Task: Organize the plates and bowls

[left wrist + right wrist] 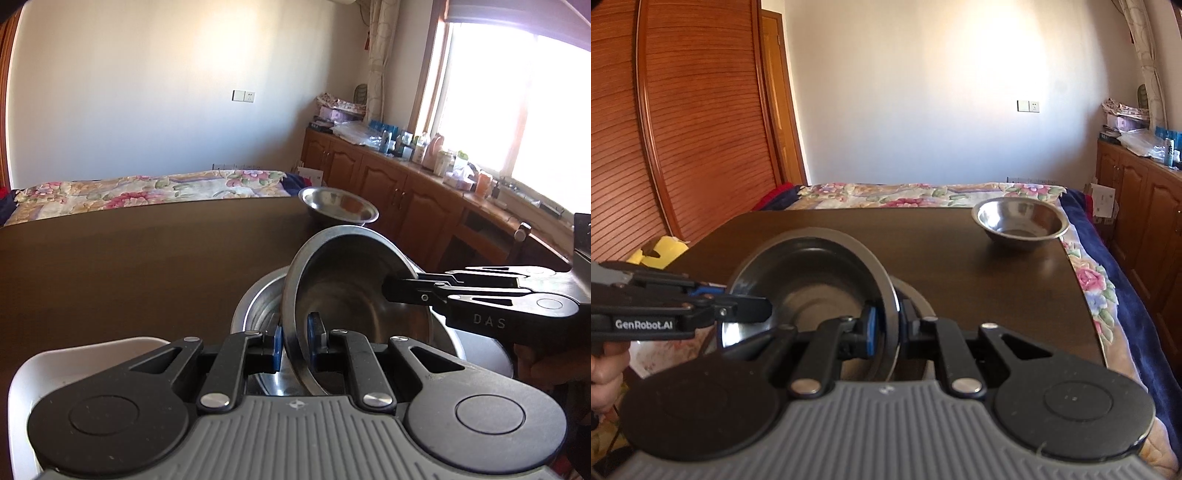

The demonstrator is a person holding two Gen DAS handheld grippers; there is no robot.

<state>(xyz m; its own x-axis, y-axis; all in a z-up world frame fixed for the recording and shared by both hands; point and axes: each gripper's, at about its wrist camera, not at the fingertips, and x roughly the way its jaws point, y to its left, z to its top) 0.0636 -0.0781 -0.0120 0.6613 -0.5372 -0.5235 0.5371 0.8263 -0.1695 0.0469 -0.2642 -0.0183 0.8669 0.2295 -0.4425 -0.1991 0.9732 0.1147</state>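
Nearest to me, the left claw (295,341) has its blue pads pinched on the rim of a steel bowl (351,280), which is tipped up on edge with its hollow facing partly toward the right. The right claw (886,325) grips the same bowl at another part of its rim, fingers closed thin on the metal, so both claws hold it at once. The tilted bowl sits over a second steel bowl (258,299) resting on the dark brown worktop (129,258); whether the two touch I cannot tell. Just left of the left claw a white tray (74,354) shows its rounded corner. A hand (605,373) wraps the left tool's grip at the edge of the right wrist view. Farther along, near the worktop's far right corner and well apart from the pair, a third steel bowl (1021,221) stands upright. Beyond the worktop lies a bed with a flowered quilt (923,195), then the pale wall, with wooden cabinets (369,173) under the bright window.
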